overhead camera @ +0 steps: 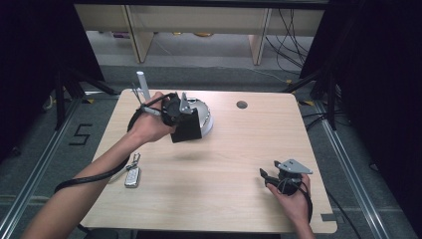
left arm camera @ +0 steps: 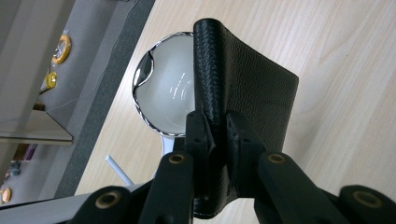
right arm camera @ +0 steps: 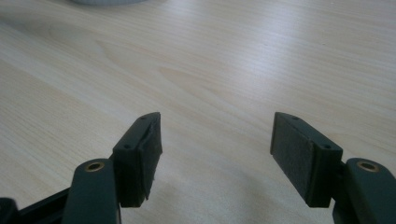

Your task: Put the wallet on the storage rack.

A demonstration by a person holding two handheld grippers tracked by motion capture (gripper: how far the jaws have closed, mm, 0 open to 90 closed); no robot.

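My left gripper is shut on a black leather wallet, which hangs in the air over the near side of a white bowl. In the left gripper view the jaws pinch the folded spine of the wallet, and the bowl with its shiny rim lies on the table behind it. My right gripper rests low at the front right of the table, held by a hand. In the right gripper view its jaws stand wide apart over bare wood, with nothing between the pads.
A key fob with keys lies near the table's front left. A white tube stands upright at the back left edge. A round cable hole sits at the back of the table. Tripod legs and cables surround it.
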